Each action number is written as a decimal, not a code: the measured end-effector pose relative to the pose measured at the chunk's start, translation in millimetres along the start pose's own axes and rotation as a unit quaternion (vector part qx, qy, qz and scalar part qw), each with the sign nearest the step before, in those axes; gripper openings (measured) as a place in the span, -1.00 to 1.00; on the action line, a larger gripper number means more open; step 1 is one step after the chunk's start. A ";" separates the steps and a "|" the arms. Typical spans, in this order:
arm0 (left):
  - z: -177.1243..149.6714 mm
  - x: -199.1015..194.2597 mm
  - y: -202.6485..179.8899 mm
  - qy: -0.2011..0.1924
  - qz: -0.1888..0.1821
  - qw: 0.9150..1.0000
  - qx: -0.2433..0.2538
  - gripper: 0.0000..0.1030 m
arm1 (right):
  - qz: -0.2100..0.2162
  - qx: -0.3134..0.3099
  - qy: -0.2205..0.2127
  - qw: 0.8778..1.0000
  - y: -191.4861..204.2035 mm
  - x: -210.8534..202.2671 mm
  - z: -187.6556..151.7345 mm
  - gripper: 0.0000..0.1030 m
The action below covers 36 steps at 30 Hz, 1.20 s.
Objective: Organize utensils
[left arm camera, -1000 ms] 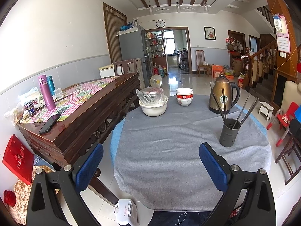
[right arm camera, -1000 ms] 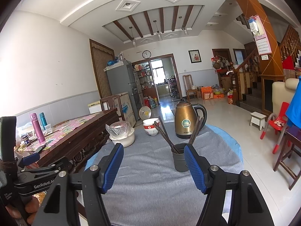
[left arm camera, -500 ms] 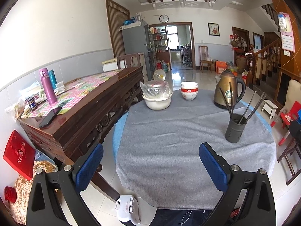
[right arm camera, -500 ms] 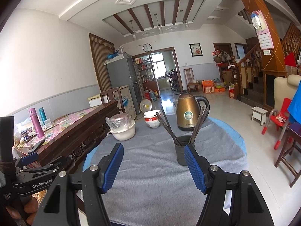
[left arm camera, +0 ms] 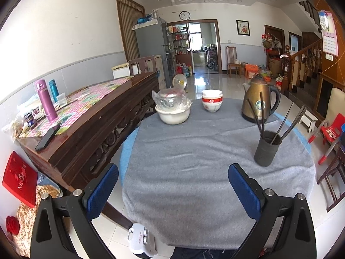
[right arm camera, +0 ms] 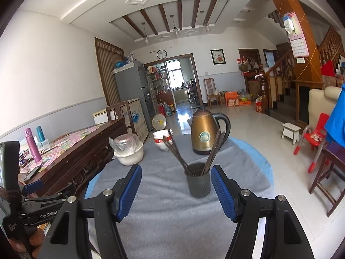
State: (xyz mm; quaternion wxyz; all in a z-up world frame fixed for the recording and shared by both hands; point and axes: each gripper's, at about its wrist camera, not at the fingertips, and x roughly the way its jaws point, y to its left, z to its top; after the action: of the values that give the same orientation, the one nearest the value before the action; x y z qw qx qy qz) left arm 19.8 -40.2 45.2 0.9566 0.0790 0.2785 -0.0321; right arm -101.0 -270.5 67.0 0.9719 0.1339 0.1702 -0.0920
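A dark grey utensil holder (left arm camera: 265,149) (right arm camera: 198,180) stands on the grey cloth of the round table (left arm camera: 194,168), with several dark chopsticks (left arm camera: 258,112) (right arm camera: 176,153) fanning out of it. My left gripper (left arm camera: 172,185) hangs open over the near edge of the table, the holder ahead to its right. My right gripper (right arm camera: 175,187) is open too, with the holder just beyond its blue pads (right arm camera: 222,190), slightly right of the gap. Nothing is between either pair of fingers. The left gripper's body (right arm camera: 32,207) shows at the lower left of the right wrist view.
A bronze kettle (left arm camera: 258,99) (right arm camera: 206,132), stacked red-and-white bowls (left arm camera: 212,103) and a white bowl with a wrapped pot (left arm camera: 173,110) stand at the table's far side. A long wooden sideboard (left arm camera: 92,116) lies left. Chairs (left arm camera: 332,133) stand right.
Both grippers have drifted forward toward the table, so the holder and the kettle look larger and nearer. The jaws of both stay the same width.
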 end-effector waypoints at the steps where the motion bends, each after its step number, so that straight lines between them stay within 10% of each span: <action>1: 4.2 -0.8 -2.7 -0.002 -0.001 1.000 0.001 0.97 | 0.000 -0.002 0.002 1.000 1.5 1.3 2.2 0.38; 36: 94.0 41.4 -31.7 -0.035 -0.023 0.999 -0.011 0.97 | -0.006 -0.031 0.010 0.999 7.1 74.5 49.7 0.38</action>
State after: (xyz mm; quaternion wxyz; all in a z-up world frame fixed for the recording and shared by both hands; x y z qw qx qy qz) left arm 101.0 -88.0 97.0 0.9657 0.0606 0.2466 -0.0539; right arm -15.2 -288.2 87.2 0.9734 0.1032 0.1831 -0.0913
